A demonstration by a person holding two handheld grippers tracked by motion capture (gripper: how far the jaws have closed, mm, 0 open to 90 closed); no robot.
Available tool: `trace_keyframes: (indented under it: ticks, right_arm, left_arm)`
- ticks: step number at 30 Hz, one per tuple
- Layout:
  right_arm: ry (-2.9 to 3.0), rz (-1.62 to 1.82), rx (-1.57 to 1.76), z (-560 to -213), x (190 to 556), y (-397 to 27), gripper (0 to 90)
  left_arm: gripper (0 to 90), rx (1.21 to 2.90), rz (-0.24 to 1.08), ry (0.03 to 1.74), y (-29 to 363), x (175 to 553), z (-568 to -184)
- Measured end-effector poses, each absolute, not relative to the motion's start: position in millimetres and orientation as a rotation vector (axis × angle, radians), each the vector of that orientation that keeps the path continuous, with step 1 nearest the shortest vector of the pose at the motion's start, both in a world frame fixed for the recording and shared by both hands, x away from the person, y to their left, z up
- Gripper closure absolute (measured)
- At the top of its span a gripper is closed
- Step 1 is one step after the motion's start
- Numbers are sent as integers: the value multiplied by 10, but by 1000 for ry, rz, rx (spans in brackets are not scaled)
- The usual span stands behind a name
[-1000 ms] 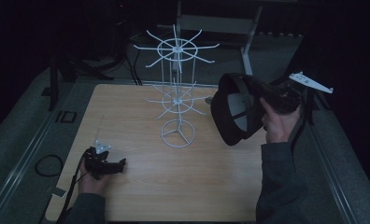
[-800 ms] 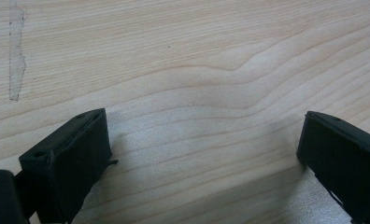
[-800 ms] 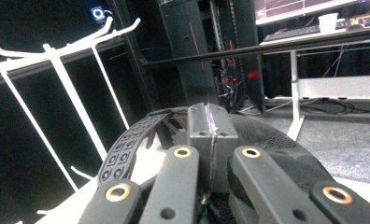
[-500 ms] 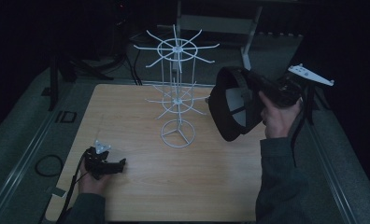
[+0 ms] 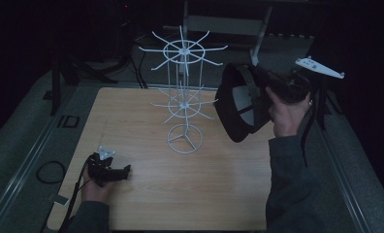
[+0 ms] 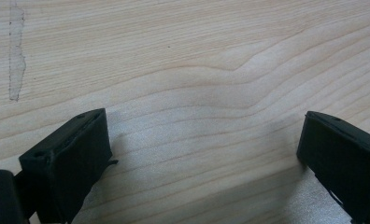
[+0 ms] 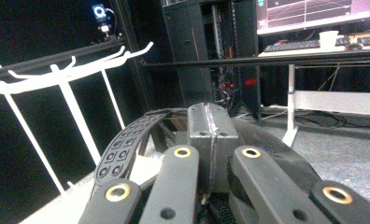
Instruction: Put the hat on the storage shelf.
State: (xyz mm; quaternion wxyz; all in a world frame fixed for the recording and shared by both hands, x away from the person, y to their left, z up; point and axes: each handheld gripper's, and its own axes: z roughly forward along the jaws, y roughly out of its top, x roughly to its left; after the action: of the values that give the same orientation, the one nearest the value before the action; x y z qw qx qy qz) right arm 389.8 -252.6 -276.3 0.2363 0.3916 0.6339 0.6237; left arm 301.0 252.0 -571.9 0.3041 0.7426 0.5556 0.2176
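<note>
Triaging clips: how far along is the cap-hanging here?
Done: the black cap is picked up, clamped in the right gripper and held in the air beside the white wire rack. In hand: bringing it to a hook. Left: hanging it; every hook looks bare. Left gripper rests open on the table.

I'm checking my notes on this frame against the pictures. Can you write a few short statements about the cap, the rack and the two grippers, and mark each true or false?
1. The right gripper holds a black cap above the table. True.
2. The cap hangs on the white wire rack. False: it is held beside the rack, on no hook.
3. The left gripper is shut. False: its jaws stand apart over bare wood.
4. The rack stands upright on the table. True.
</note>
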Motion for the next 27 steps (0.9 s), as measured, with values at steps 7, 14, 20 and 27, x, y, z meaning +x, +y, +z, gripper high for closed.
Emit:
trace_keyframes:
  ticks: [7,14,20,27]
  right_arm:
    - [1739,1691,1062,-2689,3959,-2468,900]
    - [1747,1675,1057,-2651,4017,-2414,900]
    - [1734,1683,1062,-2611,4064,-2406,900]
    - [1727,1685,1058,-2544,4107,-2379,900]
  left_arm:
    - [30,1972,575,1471,2522,3009,-5718]
    - [30,1971,575,1471,2522,3009,-5717]
    - [29,1973,574,1471,2523,3009,-5717]
    - [29,1971,573,1472,2521,3008,-5717]
